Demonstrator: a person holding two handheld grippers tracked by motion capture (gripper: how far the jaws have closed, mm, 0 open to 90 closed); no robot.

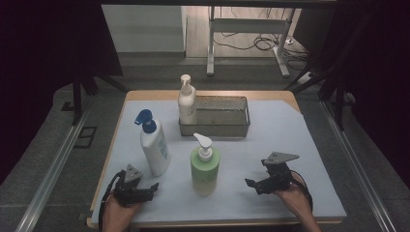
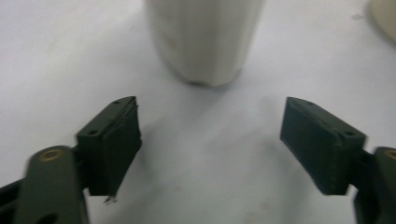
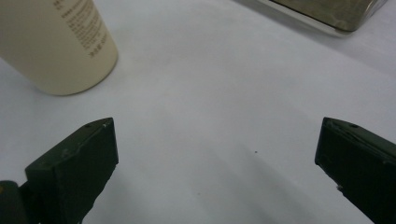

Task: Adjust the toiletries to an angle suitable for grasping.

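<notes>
Black jaws of left gripper [image 2: 210, 140] stood wide, empty, w/ white bottle [image 2: 205, 42] just ahead; right gripper [image 3: 215, 172] likewise wide, empty, near green bottle [image 3: 56, 46].

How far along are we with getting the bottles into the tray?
Done: one white bottle stands at the tray's left end. In hand: nothing; left gripper is open near the blue-pump bottle, right gripper open. Left: that bottle and the green bottle, both on the table.
</notes>
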